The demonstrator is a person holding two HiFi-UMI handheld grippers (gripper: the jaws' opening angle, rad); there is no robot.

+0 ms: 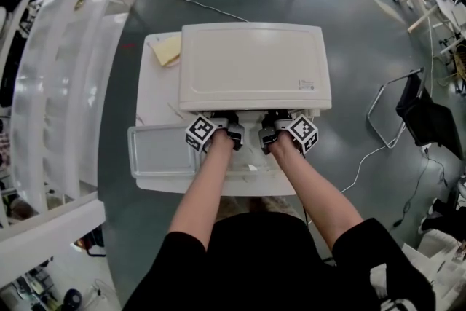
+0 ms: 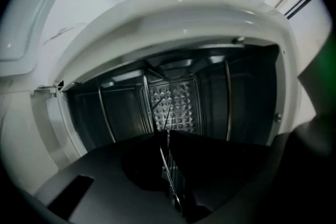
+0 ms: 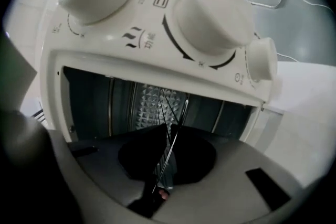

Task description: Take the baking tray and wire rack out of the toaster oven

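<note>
The white toaster oven (image 1: 255, 65) stands on a white table (image 1: 154, 95), its front opening facing me. Both grippers reach into that opening side by side. My left gripper (image 1: 233, 126) is shut on a thin wire of the wire rack (image 2: 168, 162), seen edge-on between its dark jaws (image 2: 165, 136). My right gripper (image 1: 268, 127) also pinches a rack wire (image 3: 169, 157) between its jaws (image 3: 169, 136). Behind the wires I see the dark oven cavity and its embossed back wall (image 2: 173, 107). A flat grey baking tray (image 1: 162, 151) lies on the table to the left of my left gripper.
Three white knobs (image 3: 212, 21) sit on the oven's control panel, close above my right gripper. A yellow pad (image 1: 167, 51) lies at the table's far left corner. A black chair (image 1: 419, 113) and a cable are on the floor to the right; white railings run along the left.
</note>
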